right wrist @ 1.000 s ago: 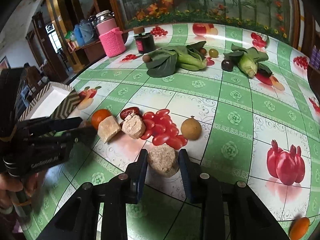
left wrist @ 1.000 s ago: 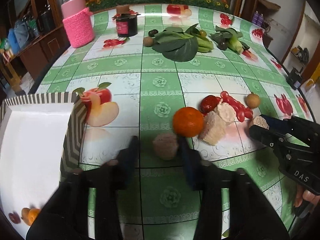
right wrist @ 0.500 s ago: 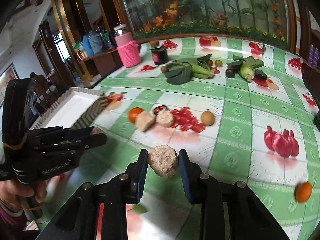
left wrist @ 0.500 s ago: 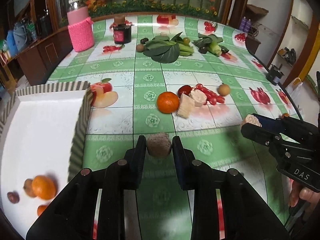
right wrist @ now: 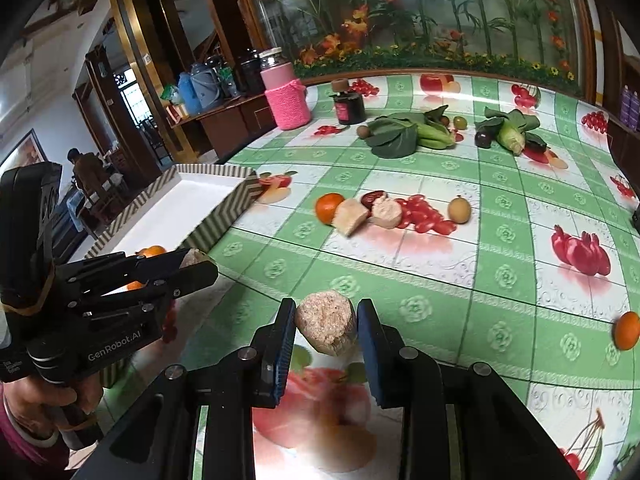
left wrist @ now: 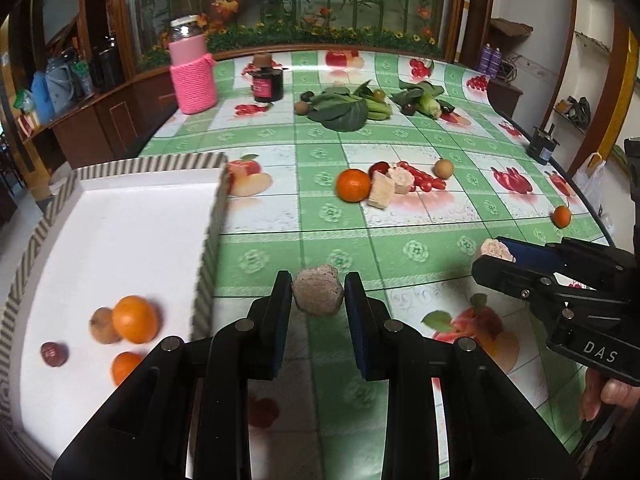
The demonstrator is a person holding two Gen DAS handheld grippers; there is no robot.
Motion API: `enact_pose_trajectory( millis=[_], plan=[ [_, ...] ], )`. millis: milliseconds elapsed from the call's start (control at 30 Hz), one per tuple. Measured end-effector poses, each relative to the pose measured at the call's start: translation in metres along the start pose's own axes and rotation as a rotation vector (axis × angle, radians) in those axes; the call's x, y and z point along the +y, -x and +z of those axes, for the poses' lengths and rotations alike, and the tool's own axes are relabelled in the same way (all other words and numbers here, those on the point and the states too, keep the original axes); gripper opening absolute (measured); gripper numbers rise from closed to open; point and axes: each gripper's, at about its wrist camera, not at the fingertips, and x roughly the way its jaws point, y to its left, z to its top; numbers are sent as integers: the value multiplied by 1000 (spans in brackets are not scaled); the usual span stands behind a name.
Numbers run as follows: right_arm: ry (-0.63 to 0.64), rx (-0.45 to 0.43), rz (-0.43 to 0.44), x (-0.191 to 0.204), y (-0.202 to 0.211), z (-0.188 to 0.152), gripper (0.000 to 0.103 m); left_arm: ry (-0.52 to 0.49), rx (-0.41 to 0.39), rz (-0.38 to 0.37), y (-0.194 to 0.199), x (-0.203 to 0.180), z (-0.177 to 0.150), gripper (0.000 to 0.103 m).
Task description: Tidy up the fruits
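Both grippers had lifted their loads off the tabletop [left wrist: 400, 256] and drawn back from the fruit pile toward the striped tray [left wrist: 208, 240], which filled more of the left wrist view than a second before. On the left gripper [left wrist: 318, 300] the fingers had been closing during that second and were clamped on a rough brownish chunk [left wrist: 318, 294], held in the air just beside the tray's near wall. On the right gripper [right wrist: 326, 324] the fingers were clamped on a pale, grainy chunk [right wrist: 326, 322], carried above the tabletop a little farther from the tray, on its open side

Judging by how things lay, the sorting was partly done. Inside the tray, toward its near end, sat two oranges [left wrist: 134, 320], a brownish round fruit [left wrist: 102, 326] touching the larger orange, and a small dark red fruit [left wrist: 54, 354]; the rest of the white floor was bare. Left out, well away from the tray, were an orange [left wrist: 352, 186], two pale chunks [left wrist: 380, 194], a cluster of red cherry tomatoes [left wrist: 420, 178], a dark red fruit and a tan round fruit [left wrist: 443, 169], all bunched together. A small orange [left wrist: 561, 216] lay alone farther from the tray still. Leafy greens [left wrist: 344, 110] and corn [left wrist: 428, 104] lay beyond the pile, with a pink-sleeved jar [left wrist: 193, 76] and a dark jar [left wrist: 267, 82] at the far end
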Motion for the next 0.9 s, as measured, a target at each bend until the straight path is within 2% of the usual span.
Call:
enact_pose_trajectory(
  millis=[267,900],
  plan=[
    [32,6,32,29,-4,1,31,10,-43,80,20,25,-11,26],
    [164,27,111,114,-25,13,30,111,-77,219,53,101,-40,26]
  ],
)
